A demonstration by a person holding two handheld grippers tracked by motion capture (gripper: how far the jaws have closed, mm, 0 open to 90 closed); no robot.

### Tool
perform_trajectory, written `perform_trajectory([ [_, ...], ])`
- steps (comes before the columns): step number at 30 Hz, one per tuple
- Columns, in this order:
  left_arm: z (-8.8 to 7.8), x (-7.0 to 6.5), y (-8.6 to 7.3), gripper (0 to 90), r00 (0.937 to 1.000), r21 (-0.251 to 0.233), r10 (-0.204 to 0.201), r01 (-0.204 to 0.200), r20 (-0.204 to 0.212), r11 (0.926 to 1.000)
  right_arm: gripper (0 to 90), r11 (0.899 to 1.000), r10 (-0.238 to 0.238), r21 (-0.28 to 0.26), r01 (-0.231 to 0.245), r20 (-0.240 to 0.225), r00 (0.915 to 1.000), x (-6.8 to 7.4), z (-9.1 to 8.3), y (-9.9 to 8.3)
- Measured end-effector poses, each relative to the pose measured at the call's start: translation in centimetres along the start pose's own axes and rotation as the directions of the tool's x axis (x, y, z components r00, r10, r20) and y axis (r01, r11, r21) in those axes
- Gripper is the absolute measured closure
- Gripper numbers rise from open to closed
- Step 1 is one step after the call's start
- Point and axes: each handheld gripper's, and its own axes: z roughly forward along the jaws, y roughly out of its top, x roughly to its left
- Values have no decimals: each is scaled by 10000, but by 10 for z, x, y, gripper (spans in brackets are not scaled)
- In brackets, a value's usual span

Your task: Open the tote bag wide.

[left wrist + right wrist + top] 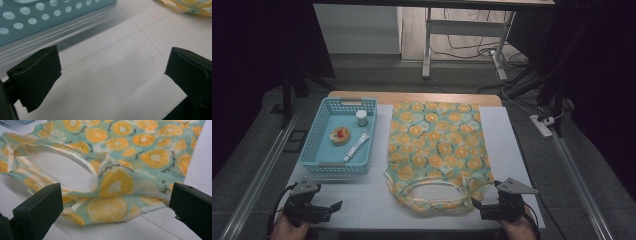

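Note:
A teal cloth bag printed with orange slices [434, 145] lies flat on the white table [362, 200], its handles looped toward the near edge. My right gripper [476, 204] stands open just right of the handles, and in the right gripper view the bag's handle end [110, 182] lies between and beyond the wide-spread jaws. My left gripper [337, 206] is open at the near left corner, below the blue basket [314, 150]. In the left gripper view only bare table [112, 82] lies between its jaws, with the basket's wall [37, 15] behind.
The blue basket holds a small white-capped jar [361, 118], a round orange tin [340, 135] and a white tube [357, 146]. A power strip [542, 125] lies on the floor at right. Desk legs and cables stand beyond the table's far edge.

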Motion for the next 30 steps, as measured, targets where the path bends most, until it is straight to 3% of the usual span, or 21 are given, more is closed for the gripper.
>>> perform_trajectory([
  [3, 0, 0, 0, 4, 10000, 23, -6, 6, 39, 10000, 0, 9996, -267, 87, 268, -147, 9995, 5, 4, 5],
  [15, 0, 2, 0, 5, 9998, 37, -102, 101, 188, 9999, 0, 9991, -420, 40, 424, -656, 9970, 13, 12, 14],
  [25, 0, 2, 0, 5, 9997, 22, -136, 136, 203, 9999, 0, 9937, -1009, 333, 1074, -1588, 9821, 29, 27, 23],
  [30, 1, 3, 0, 5, 9996, 29, -167, 166, 212, 9999, 0, 9892, -1201, 631, 1323, -1684, 9784, 36, 35, 29],
])
